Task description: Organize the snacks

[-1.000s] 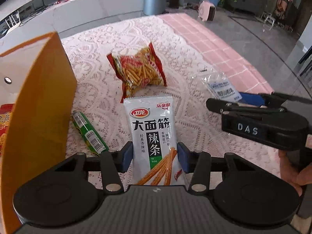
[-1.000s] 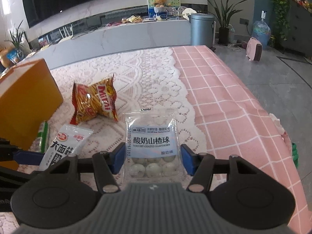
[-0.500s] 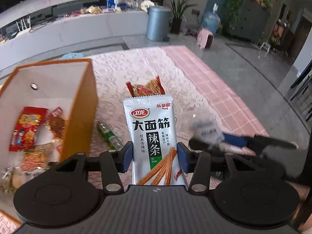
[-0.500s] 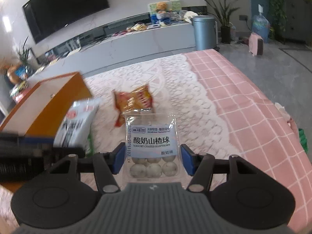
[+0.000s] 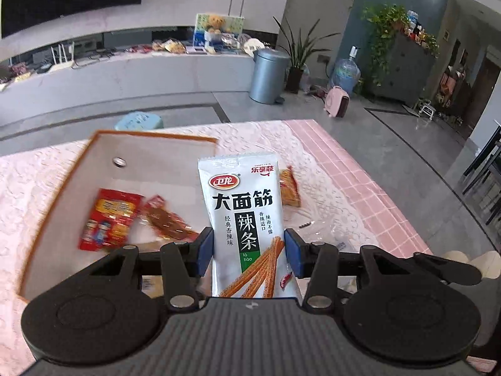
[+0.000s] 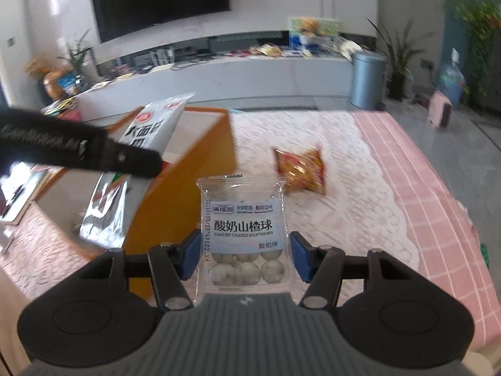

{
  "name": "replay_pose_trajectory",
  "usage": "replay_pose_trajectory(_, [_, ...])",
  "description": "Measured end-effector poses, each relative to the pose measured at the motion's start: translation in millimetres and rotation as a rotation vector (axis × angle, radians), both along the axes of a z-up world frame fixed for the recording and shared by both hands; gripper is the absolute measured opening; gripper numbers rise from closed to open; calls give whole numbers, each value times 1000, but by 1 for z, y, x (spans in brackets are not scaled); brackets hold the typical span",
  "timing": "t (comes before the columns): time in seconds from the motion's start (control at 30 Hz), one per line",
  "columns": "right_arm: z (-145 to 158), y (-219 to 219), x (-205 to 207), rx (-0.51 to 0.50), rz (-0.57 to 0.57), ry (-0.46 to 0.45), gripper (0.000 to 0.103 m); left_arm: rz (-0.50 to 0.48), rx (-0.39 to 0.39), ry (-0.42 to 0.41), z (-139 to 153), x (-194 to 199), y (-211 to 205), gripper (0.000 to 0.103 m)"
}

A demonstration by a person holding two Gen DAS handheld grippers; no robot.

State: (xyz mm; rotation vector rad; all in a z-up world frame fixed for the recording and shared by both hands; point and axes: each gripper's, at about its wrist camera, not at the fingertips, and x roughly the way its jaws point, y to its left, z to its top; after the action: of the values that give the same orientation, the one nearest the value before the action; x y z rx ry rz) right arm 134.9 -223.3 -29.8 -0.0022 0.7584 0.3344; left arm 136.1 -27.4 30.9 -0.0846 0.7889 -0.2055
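My left gripper (image 5: 249, 252) is shut on a white spicy-strip packet (image 5: 242, 210), held upright above the right edge of the orange box (image 5: 56, 194). Inside the box lie a red snack packet (image 5: 109, 221) and a brown one (image 5: 169, 222). My right gripper (image 6: 244, 255) is shut on a clear bag of yogurt hawthorn balls (image 6: 244, 232), in the air beside the orange box (image 6: 184, 194). The left gripper and its packet (image 6: 156, 125) show at the left of the right wrist view. A red-orange snack bag (image 6: 302, 169) lies on the lace cloth.
The table carries a white lace cloth (image 6: 350, 175) over a pink checked cloth (image 6: 438, 206). A crumpled clear wrapper (image 5: 332, 232) lies by the left gripper. Beyond the table stand a grey bin (image 5: 267, 75) and a long low cabinet (image 5: 125, 75).
Both grippers rose and swung left toward the orange box with their packets. The box's inside came into the left wrist view; the green packet dropped out of sight.
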Motion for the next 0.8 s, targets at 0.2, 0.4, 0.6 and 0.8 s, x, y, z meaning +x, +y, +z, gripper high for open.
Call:
replay_pose_trajectory(0.2, [22, 37, -14, -14, 74, -49, 58, 40, 47, -5, 15, -5, 40, 54])
replay_pose_trajectory(0.4, [40, 70, -12, 7, 139, -70, 58, 59, 76, -3, 17, -2, 72, 54])
replay_pose_trajectory(0.6, [47, 99, 4, 29, 195, -63, 58, 61, 111, 9, 14, 5, 96, 54])
replay_pose_trajectory(0.8, [41, 122, 34, 16, 232, -30, 58, 62, 104, 47, -1, 21, 119, 54])
